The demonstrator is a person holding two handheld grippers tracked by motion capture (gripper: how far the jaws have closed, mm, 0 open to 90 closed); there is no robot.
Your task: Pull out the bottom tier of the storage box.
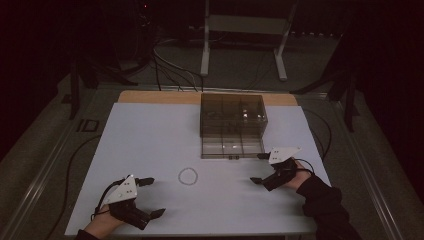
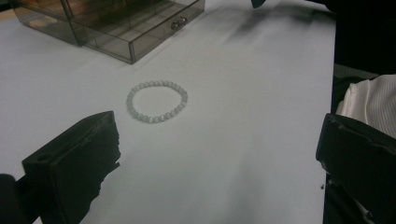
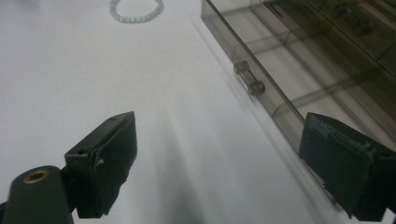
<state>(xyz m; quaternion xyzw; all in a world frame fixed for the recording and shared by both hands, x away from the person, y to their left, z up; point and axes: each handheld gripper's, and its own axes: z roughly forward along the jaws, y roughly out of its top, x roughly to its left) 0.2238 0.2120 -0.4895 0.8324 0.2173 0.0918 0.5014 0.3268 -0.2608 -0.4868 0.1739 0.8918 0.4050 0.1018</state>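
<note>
The bracelet (image 1: pixel 188 176) lay flat on the white desk (image 1: pixel 150 140), in the lower middle of the high view, well apart from every edge. It was a closed ring of pale beads, so it had no real long axis; any side offered the same grip.

The left tongs (image 1: pixel 151 196) rested at the lower left of that picture, jaws wide apart and holding nothing. In the left gripper view the bracelet (image 2: pixel 157 101) sat ahead of the jaws, a little toward the left one, with bare desk between. The right tongs (image 1: pixel 260 169) stood at the lower right, also apart and empty, just beside the front of the drawer (image 1: pixel 232 148) that stuck out of the clear box (image 1: pixel 233 115). In the right gripper view the drawer knob (image 3: pixel 249 80) was ahead between the jaws, and the bracelet (image 3: pixel 135 11) was far off at the upper left.

I judged the left tongs nearer to the bracelet, and the right ones nearer to the drawer. The way from the left tongs to the beads was open, with much free room around. The beads were low on the desk, so I think one jaw must go inside the ring.
</note>
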